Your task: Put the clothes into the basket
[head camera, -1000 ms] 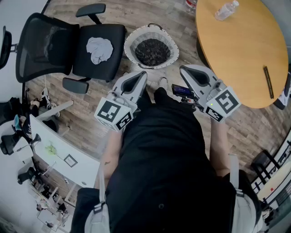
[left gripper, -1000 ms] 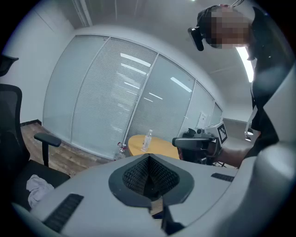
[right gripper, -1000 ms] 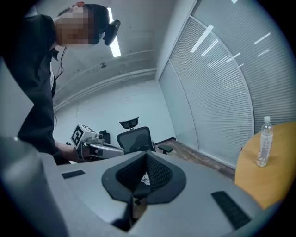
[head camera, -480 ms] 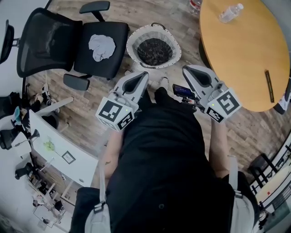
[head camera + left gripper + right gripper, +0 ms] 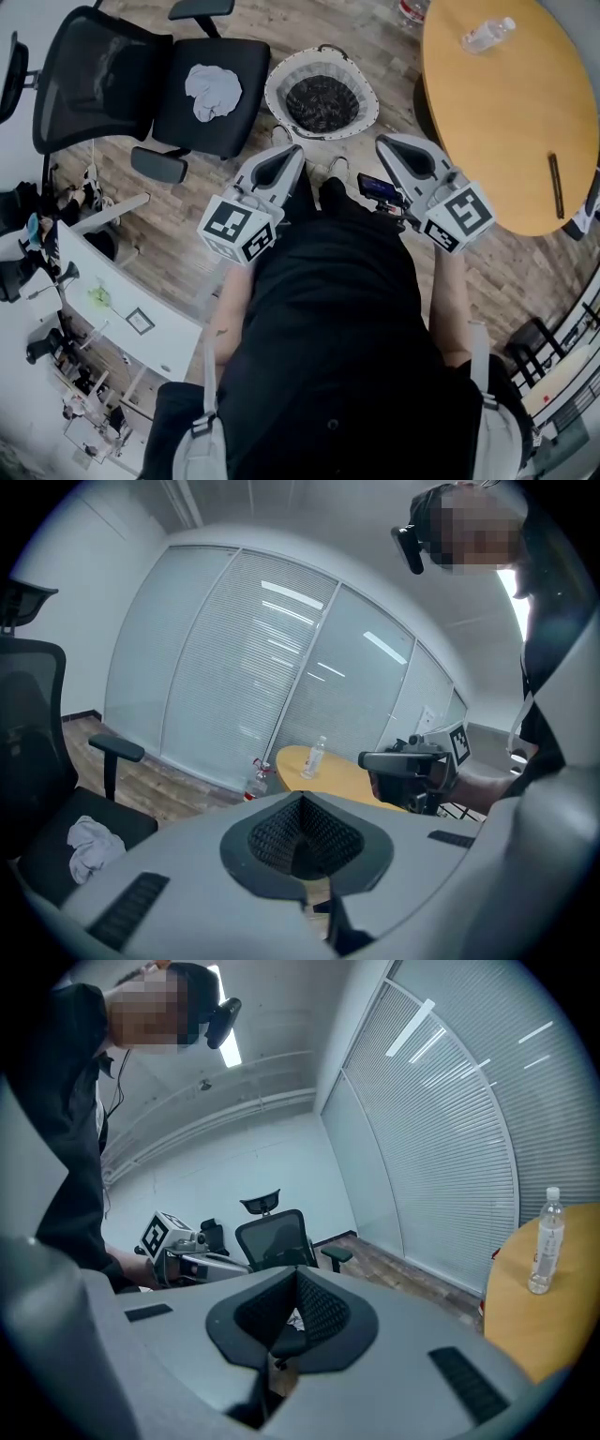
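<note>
A light grey garment (image 5: 214, 91) lies crumpled on the seat of a black office chair (image 5: 202, 80). To its right a white basket (image 5: 276, 101) stands on the wooden floor with dark clothes (image 5: 322, 101) inside. My left gripper (image 5: 284, 156) is shut and empty, held in front of the person's body just short of the basket. My right gripper (image 5: 394, 148) is beside it, also shut and empty. In the left gripper view the garment (image 5: 91, 844) shows low on the left, beyond the shut left gripper (image 5: 302, 829). The shut right gripper (image 5: 292, 1309) faces the chair (image 5: 277, 1238).
A round wooden table (image 5: 506, 122) fills the right side, with a plastic bottle (image 5: 487, 35) and a dark pen-like object (image 5: 555, 186) on it. A white desk (image 5: 122, 300) with small items stands at the lower left. More chairs stand at the far left.
The left gripper has edged slightly forward and down. The right gripper has stayed put. Both remain shut and empty, and the garment and basket have not been touched.
</note>
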